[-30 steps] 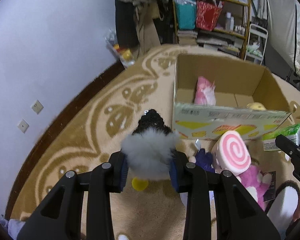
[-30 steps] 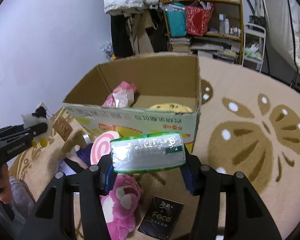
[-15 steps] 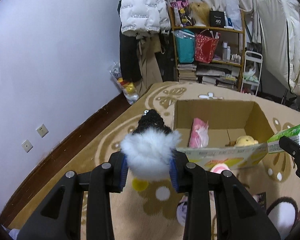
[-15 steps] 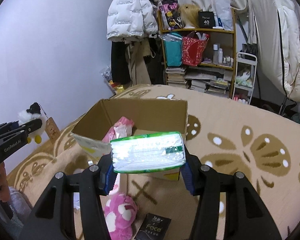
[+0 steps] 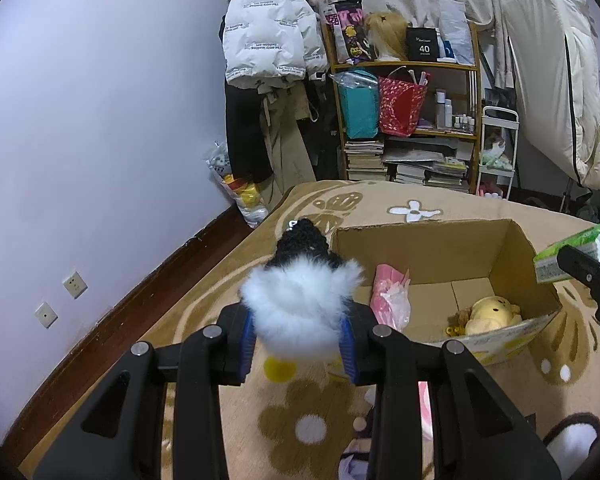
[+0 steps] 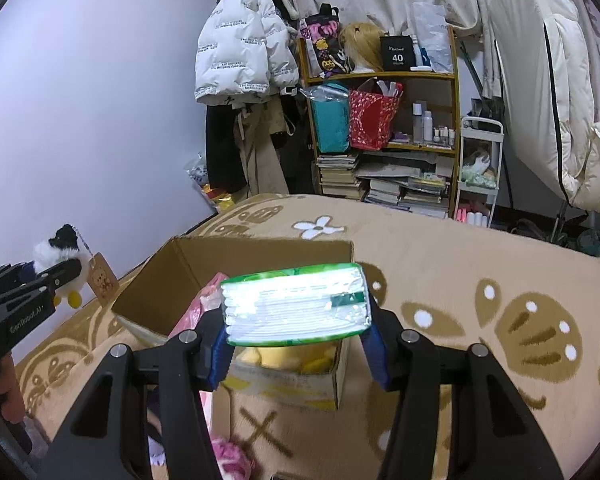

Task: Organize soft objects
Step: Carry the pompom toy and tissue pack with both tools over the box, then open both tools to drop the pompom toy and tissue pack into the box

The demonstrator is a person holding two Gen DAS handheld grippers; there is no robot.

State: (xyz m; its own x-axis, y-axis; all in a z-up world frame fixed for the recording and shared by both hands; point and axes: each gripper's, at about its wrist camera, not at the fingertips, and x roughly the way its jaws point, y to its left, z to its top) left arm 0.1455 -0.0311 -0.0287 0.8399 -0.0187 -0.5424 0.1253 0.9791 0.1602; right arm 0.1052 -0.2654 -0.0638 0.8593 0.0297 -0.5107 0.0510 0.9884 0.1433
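1. Both grippers have risen over the last second: the cardboard box (image 5: 444,280) sat high in both views then, and now lies lower, its open top in plain sight. I judge both loads are on their way to being dropped in.
2. The left gripper (image 5: 298,334) is clamped on a fluffy white-and-black plush toy (image 5: 300,300); its blue pads press into the fur on both sides. The toy hangs just left of the box's near corner, not yet over the opening.
3. The right gripper (image 6: 296,340) is closed across a green-wrapped tissue pack (image 6: 296,306), held flat between the pads. The pack sits above the box's near wall, though fisheye distortion makes it hard to tell how far over.
4. Inside the box already lie a pink bag (image 5: 392,294) and a yellow plush (image 5: 490,314).
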